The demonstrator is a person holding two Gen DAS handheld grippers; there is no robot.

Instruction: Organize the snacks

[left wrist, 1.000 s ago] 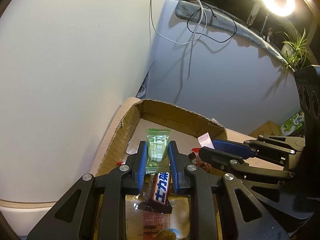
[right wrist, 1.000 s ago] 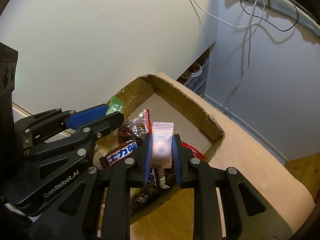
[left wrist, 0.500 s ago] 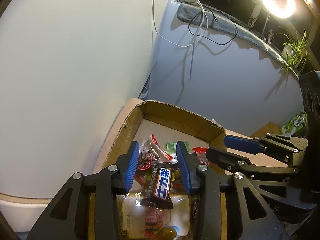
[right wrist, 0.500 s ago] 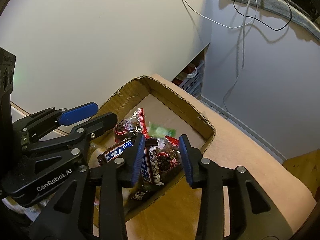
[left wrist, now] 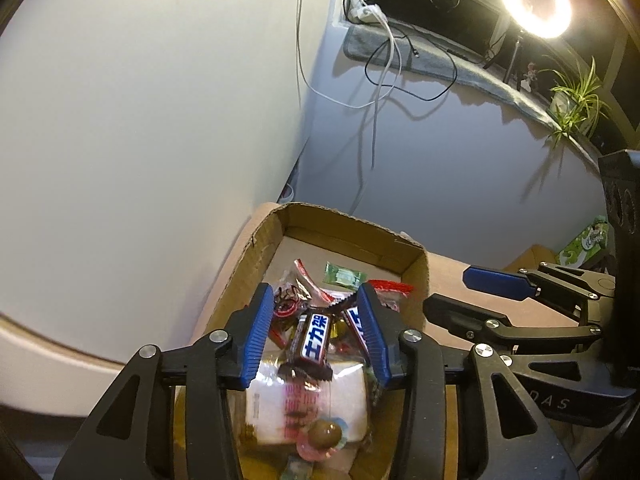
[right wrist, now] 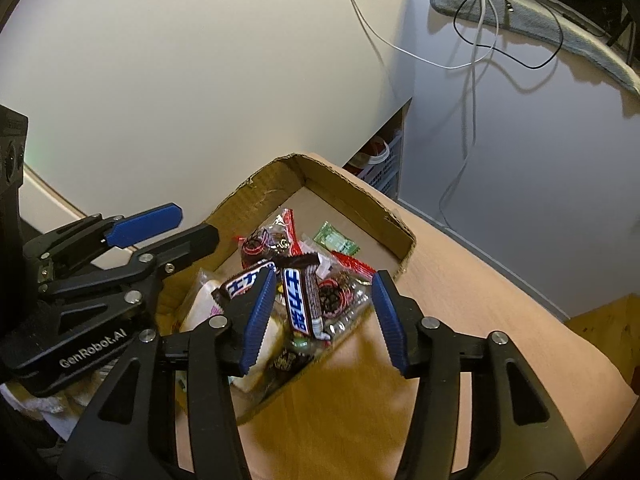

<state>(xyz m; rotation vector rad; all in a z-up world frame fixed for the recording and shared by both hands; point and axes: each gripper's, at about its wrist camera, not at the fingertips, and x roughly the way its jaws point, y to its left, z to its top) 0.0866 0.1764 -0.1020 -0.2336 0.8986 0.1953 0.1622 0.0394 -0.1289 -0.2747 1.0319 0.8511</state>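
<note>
The left gripper (left wrist: 316, 340) hovered over the near part of the cardboard box (left wrist: 256, 264), its jaws apart and holding nothing. Below them lay a pile of snacks: a dark chocolate bar (left wrist: 314, 338) with white lettering on blue, resting on a pale wrapped bread packet (left wrist: 308, 400), with clear red-trimmed candy wrappers (left wrist: 294, 298) just beyond. Further in and a little right, a small green candy (left wrist: 344, 276) lay alone on the box floor, clear of the heap. At the right, the right gripper (right wrist: 324, 316) hung over the box's near right corner, its jaws likewise spread and empty, above a second chocolate bar (right wrist: 300, 300) lying beside the first.

Both hands looked free, so the step in hand was probably going for the next snack or tidying the pile. To do that well, each gripper should settle on one item only. The bars overlap soft wrappers, so closing across a bar's narrow width, from above, would avoid catching loose film. The two grippers were near each other; working them one at a time would keep them from colliding over the box.
</note>
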